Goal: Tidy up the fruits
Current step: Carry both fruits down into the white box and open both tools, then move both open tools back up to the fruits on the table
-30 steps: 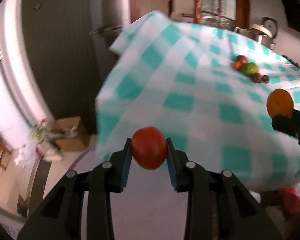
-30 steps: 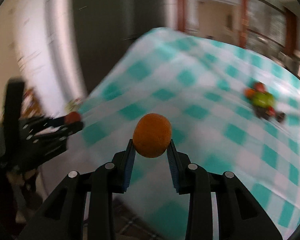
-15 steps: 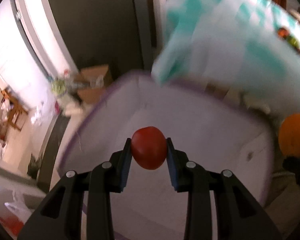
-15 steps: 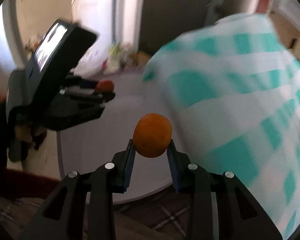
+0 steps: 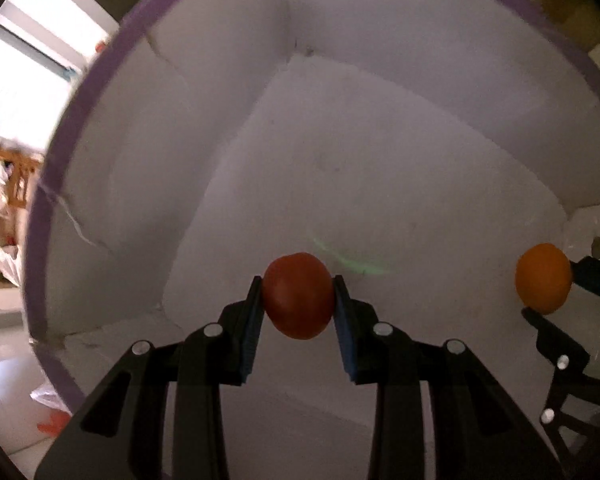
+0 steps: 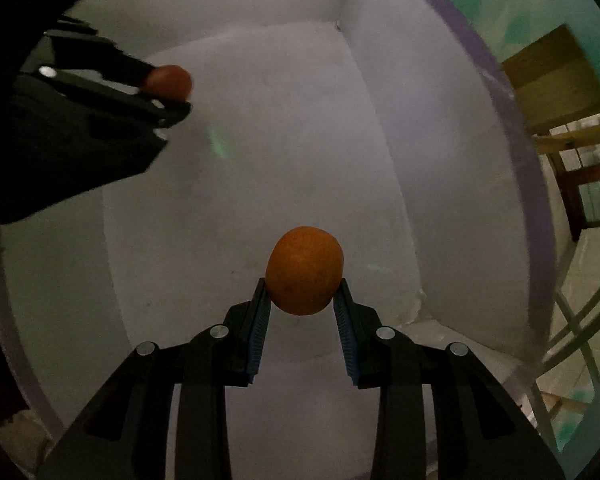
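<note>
Outside the bin: pale tiled floor (image 5: 4, 364) with an orange scrap (image 5: 50, 426) on it, wooden chair (image 5: 18, 178) far left near bright window (image 5: 24, 80), blurred; right view shows green-checked cloth (image 6: 500, 4), brown cardboard box (image 6: 552, 76), wooden frame (image 6: 572, 184).

Both grippers reach down inside the box (image 5: 380, 60); the tomato (image 5: 298, 306) sits between the left gripper (image 5: 299, 292)'s opening jaws; the orange (image 6: 305, 270), between the right gripper (image 6: 303, 294)'s pads, lies to the tomato's right.
</note>
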The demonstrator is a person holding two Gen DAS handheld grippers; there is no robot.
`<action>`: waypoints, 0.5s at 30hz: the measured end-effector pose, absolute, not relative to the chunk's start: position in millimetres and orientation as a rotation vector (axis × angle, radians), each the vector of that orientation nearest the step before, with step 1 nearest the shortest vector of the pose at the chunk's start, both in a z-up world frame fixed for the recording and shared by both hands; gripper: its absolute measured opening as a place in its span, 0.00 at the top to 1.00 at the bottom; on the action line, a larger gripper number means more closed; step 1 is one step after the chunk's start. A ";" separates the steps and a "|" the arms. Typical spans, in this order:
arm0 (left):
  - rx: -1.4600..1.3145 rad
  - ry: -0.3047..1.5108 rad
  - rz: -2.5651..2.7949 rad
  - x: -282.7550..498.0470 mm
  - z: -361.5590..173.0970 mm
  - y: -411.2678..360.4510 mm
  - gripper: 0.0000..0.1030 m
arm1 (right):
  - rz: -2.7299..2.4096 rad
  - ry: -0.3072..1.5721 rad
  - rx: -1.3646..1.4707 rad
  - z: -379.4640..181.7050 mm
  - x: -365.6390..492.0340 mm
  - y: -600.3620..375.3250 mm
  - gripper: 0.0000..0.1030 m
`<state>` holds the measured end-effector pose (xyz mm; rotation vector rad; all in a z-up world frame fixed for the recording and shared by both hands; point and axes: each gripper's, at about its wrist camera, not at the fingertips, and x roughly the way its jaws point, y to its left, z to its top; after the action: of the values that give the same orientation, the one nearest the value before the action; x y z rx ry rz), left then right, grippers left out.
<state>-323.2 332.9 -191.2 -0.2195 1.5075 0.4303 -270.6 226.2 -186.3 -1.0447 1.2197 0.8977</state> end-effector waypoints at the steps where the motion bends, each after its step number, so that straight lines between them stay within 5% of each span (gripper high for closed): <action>1: -0.221 1.518 0.428 -323.2 -192.8 333.0 0.56 | 0.891 1.219 -1.055 -188.3 -270.7 226.7 0.67; 8: -0.281 1.510 0.434 -323.8 -193.9 340.9 0.39 | 0.890 1.217 -1.059 -188.3 -270.8 230.7 0.67; 12: -0.326 1.491 0.440 -335.0 -198.4 349.5 0.27 | 0.899 1.197 -1.027 -178.6 -283.8 236.0 0.49; 15: -0.363 1.456 0.449 -341.7 -195.8 362.9 0.25 | 0.913 1.159 -1.023 -166.1 -291.2 234.3 0.48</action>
<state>-341.7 362.9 -195.8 -0.3632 1.4558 0.4489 -291.2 234.3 -166.1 -1.0229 1.1586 0.9135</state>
